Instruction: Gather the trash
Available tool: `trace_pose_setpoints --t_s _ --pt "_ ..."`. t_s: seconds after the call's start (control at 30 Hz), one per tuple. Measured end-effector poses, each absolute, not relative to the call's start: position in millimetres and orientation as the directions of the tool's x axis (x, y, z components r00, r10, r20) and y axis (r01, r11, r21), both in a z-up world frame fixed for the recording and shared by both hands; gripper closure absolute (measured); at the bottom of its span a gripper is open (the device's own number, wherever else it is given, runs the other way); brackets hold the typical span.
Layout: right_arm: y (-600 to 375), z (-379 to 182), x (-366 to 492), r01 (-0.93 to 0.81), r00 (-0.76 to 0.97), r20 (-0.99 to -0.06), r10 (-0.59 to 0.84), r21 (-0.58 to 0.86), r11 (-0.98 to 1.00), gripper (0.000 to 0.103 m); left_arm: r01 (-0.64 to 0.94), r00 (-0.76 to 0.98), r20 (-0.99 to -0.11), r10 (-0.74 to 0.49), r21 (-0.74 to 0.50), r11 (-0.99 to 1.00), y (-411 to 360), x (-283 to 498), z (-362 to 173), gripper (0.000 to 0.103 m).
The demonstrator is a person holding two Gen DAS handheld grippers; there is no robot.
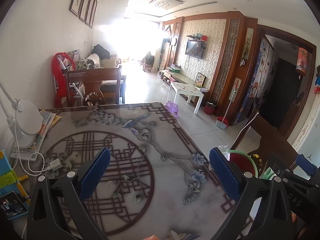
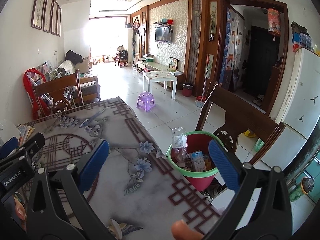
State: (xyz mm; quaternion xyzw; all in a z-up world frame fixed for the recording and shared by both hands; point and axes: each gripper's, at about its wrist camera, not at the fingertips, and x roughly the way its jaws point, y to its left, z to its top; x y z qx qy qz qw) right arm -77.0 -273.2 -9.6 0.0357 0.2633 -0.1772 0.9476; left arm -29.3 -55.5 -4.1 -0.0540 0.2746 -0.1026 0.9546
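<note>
A red bin with a green rim [image 2: 197,180] stands just off the table's right edge, next to a wooden chair. In it are a clear plastic bottle [image 2: 179,143], a small light-blue carton [image 2: 198,161] and other wrappers. My right gripper [image 2: 159,164] hovers open over the table's right border, its right pad in front of the bin's rim. My left gripper [image 1: 160,172] is open above the round lattice pattern of the table cover [image 1: 140,132], nothing between its fingers. The bin [image 1: 240,161] shows past its right pad. A small white scrap [image 2: 115,227] lies at the table's near edge.
A white desk lamp [image 1: 28,120], stacked books [image 1: 45,124], a charger with cable [image 1: 55,165] and a phone [image 1: 13,205] crowd the table's left side. Wooden chairs stand at the far end [image 1: 94,84] and the right [image 2: 240,120]. A purple stool [image 2: 146,100] is on the tiled floor.
</note>
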Motion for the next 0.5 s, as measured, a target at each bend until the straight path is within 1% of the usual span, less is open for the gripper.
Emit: trace_pose_setpoints --t_s 0.1,0.5 --pt "-274 -12 -77 0.349 0.796 -0.519 -0.312 -0.027 0.937 0.005 0.158 0.829 -0.519 -0.207 -0.138 0.978 -55 -32 -7 0.008" --pt "-263 -20 -78 0.299 0.798 -0.54 -0.27 -0.034 0.954 0.005 0.127 0.822 -0.535 -0.195 -0.162 0.979 -44 -37 -13 0.008"
